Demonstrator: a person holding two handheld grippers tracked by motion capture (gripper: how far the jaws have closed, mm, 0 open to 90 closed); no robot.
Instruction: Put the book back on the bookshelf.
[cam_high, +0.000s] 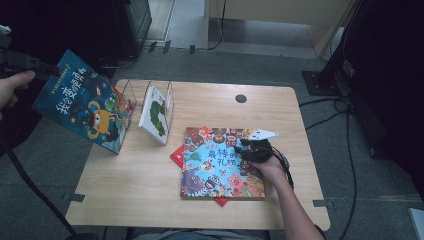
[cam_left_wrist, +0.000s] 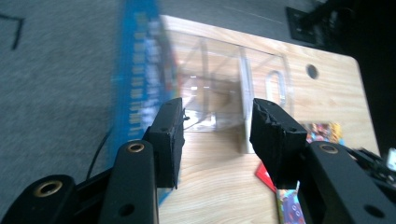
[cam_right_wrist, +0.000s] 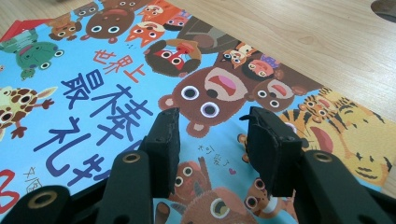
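Two grippers at work: left gripper (cam_left_wrist: 217, 135) raised off the table's left edge, jaws apart, beside tilted blue picture book (cam_high: 85, 102), spine slanting down-right; right gripper (cam_high: 254, 149) resting, jaws apart, on flat colourful animal book (cam_high: 212, 165)

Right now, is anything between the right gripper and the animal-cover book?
Nothing visible. The right gripper is directly over the animal-cover book, jaws open, with bare cover between them. Whether it touches is unclear. The book lies flat on top of a red book.
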